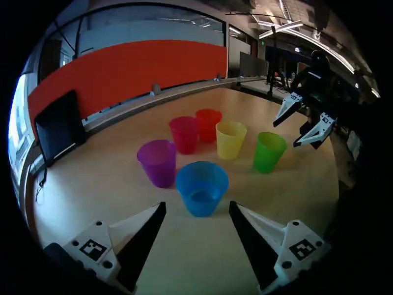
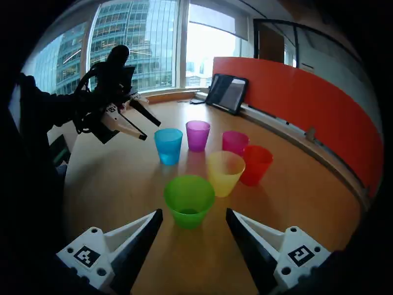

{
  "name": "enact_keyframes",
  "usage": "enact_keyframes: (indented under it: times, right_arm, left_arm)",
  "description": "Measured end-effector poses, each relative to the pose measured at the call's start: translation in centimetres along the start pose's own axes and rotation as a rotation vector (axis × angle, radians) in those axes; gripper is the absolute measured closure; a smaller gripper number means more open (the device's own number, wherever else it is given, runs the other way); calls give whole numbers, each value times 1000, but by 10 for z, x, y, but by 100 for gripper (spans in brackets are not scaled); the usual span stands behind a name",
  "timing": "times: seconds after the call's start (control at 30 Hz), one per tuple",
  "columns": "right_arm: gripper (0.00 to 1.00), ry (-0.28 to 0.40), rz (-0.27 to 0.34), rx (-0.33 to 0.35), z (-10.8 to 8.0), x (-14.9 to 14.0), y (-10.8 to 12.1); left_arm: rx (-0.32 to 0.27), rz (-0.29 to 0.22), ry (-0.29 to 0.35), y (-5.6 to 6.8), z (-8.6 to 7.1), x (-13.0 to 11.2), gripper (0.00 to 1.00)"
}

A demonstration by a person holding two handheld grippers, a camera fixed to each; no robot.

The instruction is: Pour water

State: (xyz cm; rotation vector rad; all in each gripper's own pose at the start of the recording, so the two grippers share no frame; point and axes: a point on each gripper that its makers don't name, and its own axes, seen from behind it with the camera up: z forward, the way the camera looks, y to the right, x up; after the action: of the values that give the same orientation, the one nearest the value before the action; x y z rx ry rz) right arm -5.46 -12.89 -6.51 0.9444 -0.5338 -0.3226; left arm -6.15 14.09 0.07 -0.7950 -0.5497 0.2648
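Standing upright with mouths open, six translucent cups are grouped on the pale wooden tabletop point(image 1: 98, 187), presumably so that liquid can be passed between them without a long reach. The yellow tapered plastic cup point(image 1: 231, 140) is taken as reference. The red-orange plastic cup point(image 1: 208, 124) is set just behind it, nearly touching. The magenta plastic cup point(image 1: 184, 133) is set just past that. The green plastic cup point(image 1: 268, 151) is set just beside the yellow cup on the opposite side. The purple plastic cup point(image 1: 158, 162) and the blue plastic cup point(image 1: 202, 189) are placed near the yellow cup, toward the left gripper point(image 1: 196, 203). A darker level low in the blue cup may be water point(image 1: 200, 199), though this cannot be confirmed. The left gripper is held low and level, its fingers spread wide and empty, with the blue cup lined up ahead of the gap; a grasp of that cup is judged to be the step being prepared. The right gripper point(image 1: 284, 135) is held raised above the tabletop beyond the green cup from the yellow cup, its fingers likewise parted with nothing between them and, in the right gripper view, pointed at the green cup.
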Motion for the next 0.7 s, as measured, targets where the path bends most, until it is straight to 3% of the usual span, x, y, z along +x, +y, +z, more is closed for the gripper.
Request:
enact_keyframes:
  times: [0.7]
  right_arm:
    - [0, -39, 10, 27, 41, -10, -9]
  left_arm:
    - [-35, -2, -26, 7, 40, -1, 4]
